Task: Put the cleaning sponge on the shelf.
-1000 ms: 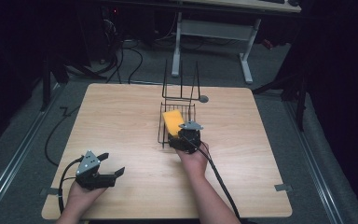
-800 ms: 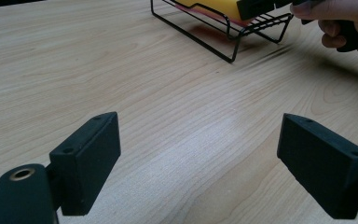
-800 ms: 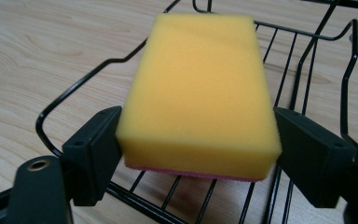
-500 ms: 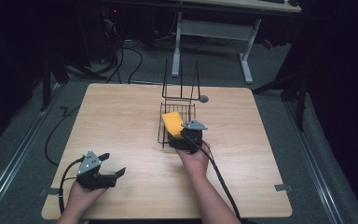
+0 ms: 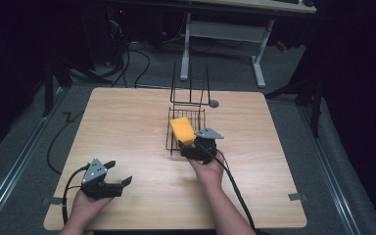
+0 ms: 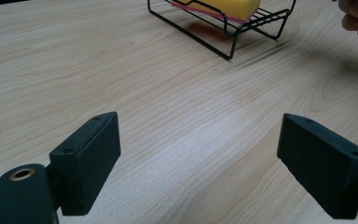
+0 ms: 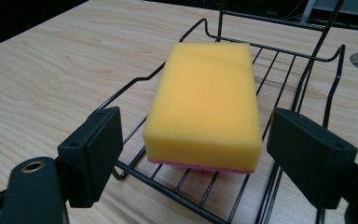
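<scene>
- My right gripper (image 7: 193, 154) stood with its jaws apart, one on each side of the near end of the yellow sponge (image 7: 207, 100), and neither pad touched the foam — a gap showed on both sides.
- Those jaws had just been opening and then eased in a shade; the sponge was between them but not clamped.
- Against the high view of a second before, my right hand (image 5: 206, 169) had hardly shifted: it was at the near rim of the black wire rack (image 5: 174, 142) then as well, and the sponge lay in the same spot on the wires.
- The sponge lay flat in the rack, pink underside down on the wires, its far end toward the rack's tall uprights (image 5: 191, 85).
- I judged that the sponge had been let go into the rack, or was about to be gripped — the loose jaws fit either, and the pictures did not settle which.
- My left gripper (image 5: 111, 182) rested wide open over bare table (image 6: 177, 93) near the front left corner, well apart from the rack, in the same place as a second earlier and holding nothing.
- From the left gripper view the rack and sponge (image 6: 223, 7) sat far off at the top edge.
</scene>
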